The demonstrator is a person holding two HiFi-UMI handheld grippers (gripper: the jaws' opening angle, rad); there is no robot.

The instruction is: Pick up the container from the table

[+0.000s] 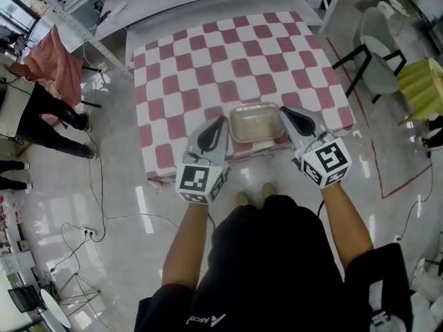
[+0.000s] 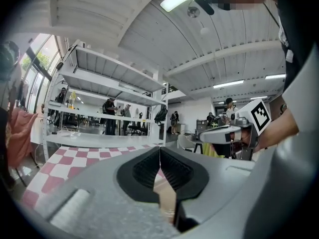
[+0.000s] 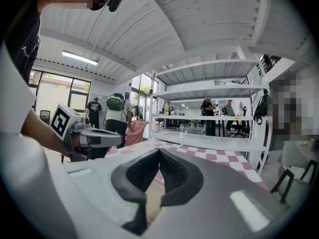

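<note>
The shallow beige rectangular plastic container (image 1: 255,122) sits at the near edge of the pink-and-white checked table (image 1: 208,54), between the left gripper (image 1: 221,123) and right gripper (image 1: 284,111), both clenched on nothing

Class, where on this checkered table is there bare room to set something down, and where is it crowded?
The checkered table is bare from the container back to its far edge, and along both side edges. Crowded only at the near edge, where the left gripper and right gripper flank the container.
</note>
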